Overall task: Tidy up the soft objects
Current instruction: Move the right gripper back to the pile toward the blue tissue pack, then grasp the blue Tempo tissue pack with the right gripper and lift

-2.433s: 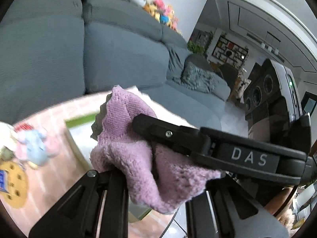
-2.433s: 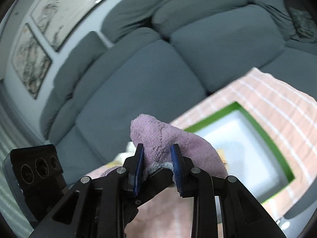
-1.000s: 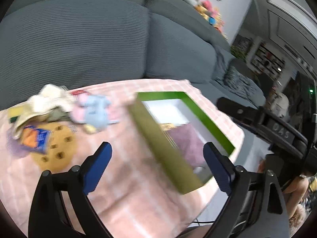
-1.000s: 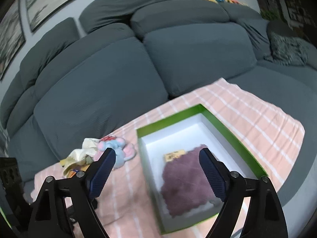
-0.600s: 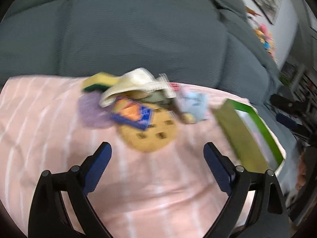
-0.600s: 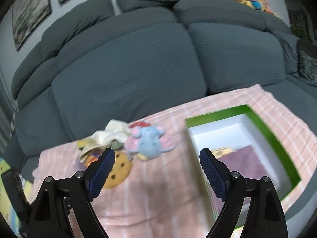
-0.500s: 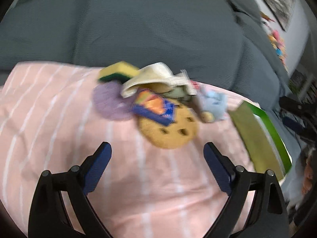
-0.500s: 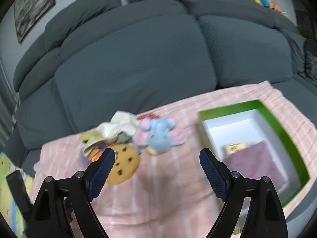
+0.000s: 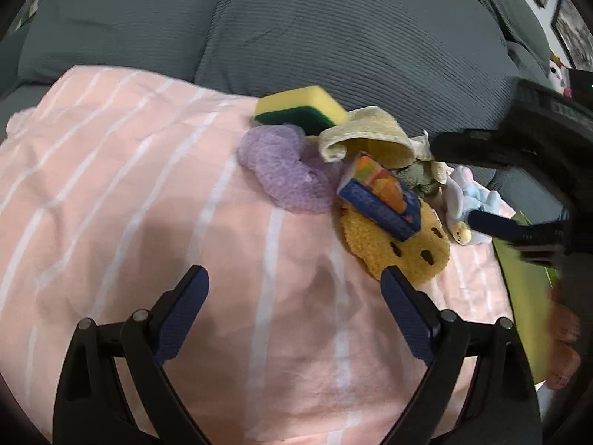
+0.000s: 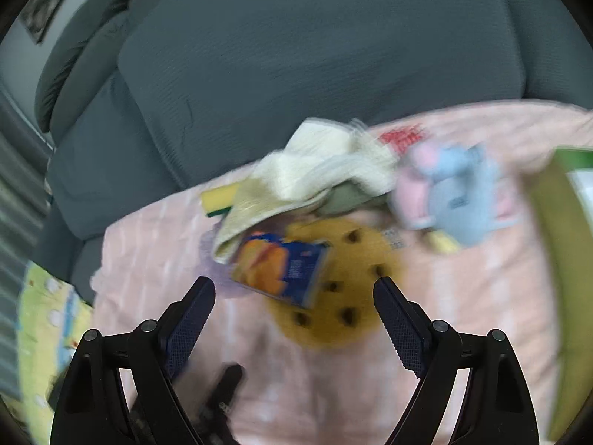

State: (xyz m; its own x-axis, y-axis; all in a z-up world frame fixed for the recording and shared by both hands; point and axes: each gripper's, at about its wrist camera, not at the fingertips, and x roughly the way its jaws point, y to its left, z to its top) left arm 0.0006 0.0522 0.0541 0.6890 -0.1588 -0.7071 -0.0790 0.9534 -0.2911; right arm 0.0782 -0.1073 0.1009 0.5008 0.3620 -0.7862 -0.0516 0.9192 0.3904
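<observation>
- The left gripper (image 9: 294, 296) is seen with its fingers wide apart and nothing between them, above the pink striped cloth (image 9: 111, 193).
- The right gripper (image 10: 294, 306) is likewise spread and empty; its view is blurred.
- Beyond them a heap of soft things is gathered on the cloth: a cookie-shaped plush (image 9: 400, 248) under a blue and orange packet (image 9: 381, 196), a purple mesh cloth (image 9: 285, 170), a yellow-green sponge (image 9: 300, 109), a cream cloth (image 9: 370, 137).
- A blue and pink mouse toy (image 10: 456, 196) lies just beside the green box (image 10: 563, 215).
- A grey sofa (image 9: 333, 29) is seen behind.
</observation>
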